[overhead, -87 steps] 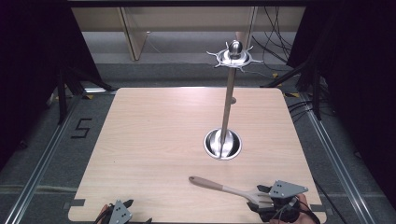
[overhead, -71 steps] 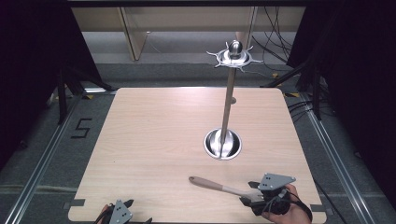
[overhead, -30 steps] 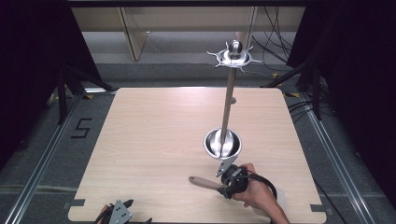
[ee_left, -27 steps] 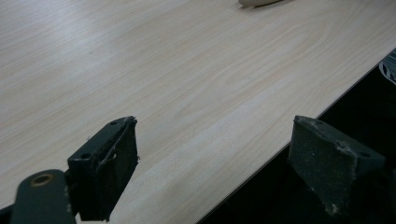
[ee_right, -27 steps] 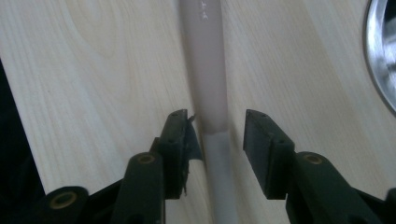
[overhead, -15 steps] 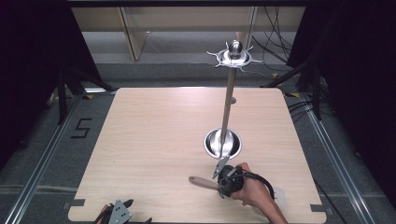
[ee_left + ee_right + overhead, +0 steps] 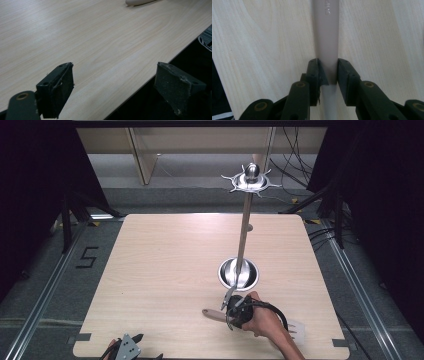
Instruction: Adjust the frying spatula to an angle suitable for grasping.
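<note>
From my seat the stand (image 7: pixel 239 272) sits on the table (image 7: pixel 165 265) at about four o'clock from its middle. At six o'clock from the stand's base lies a spatula (image 7: pixel 216 313), handle pointing to nine o'clock. My right gripper (image 7: pixel 233 311) is over that handle, jaws either side of it. My left gripper (image 7: pixel 125 349) hangs at the table's near edge, around seven o'clock.

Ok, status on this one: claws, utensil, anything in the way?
Right claw shut on spatula handle, flat on table. Left claw open at near edge. Metal stand just beyond the spatula.
</note>
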`<action>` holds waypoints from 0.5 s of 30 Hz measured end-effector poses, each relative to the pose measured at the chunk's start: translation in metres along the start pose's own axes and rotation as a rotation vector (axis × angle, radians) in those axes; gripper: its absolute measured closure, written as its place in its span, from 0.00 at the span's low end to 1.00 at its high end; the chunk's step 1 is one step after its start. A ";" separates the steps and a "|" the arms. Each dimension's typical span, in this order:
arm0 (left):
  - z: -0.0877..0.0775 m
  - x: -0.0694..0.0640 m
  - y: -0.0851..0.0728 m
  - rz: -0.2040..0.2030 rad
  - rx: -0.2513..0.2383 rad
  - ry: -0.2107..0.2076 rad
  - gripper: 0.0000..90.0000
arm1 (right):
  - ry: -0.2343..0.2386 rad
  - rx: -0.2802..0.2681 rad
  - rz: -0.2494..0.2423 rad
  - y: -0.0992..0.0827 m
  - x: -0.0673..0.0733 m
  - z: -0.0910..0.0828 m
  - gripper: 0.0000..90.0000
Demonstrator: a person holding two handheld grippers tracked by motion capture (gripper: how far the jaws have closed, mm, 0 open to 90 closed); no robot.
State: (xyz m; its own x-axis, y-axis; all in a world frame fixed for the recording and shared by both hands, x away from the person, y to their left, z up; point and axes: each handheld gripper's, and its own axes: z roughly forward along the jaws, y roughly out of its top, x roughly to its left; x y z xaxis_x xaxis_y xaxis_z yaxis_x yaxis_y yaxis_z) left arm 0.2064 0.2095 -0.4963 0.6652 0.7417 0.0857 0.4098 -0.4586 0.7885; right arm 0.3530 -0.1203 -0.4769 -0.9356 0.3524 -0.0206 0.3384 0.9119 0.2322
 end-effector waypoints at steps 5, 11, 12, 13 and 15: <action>0.000 -0.002 0.000 -0.015 -0.018 -0.010 0.17 | 0.008 0.008 -0.014 0.001 -0.002 0.001 0.81; 0.001 -0.003 -0.001 -0.021 -0.003 -0.004 0.17 | -0.011 0.034 -0.059 0.005 -0.001 0.001 0.81; 0.001 -0.003 -0.001 -0.021 -0.003 -0.004 0.17 | -0.011 0.034 -0.059 0.005 -0.001 0.001 0.81; 0.001 -0.002 -0.001 -0.007 -0.002 0.000 0.17 | -0.016 0.037 -0.062 0.005 0.000 0.001 0.81; 0.001 0.000 0.001 0.033 0.004 -0.003 0.17 | -0.037 0.045 -0.136 0.005 -0.004 0.001 0.82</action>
State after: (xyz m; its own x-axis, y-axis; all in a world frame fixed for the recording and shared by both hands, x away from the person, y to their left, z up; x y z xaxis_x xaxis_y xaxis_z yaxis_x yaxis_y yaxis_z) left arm 0.2074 0.2092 -0.4963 0.6804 0.7246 0.1099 0.3897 -0.4847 0.7831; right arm 0.3586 -0.1165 -0.4767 -0.9692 0.2313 -0.0848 0.2133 0.9602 0.1805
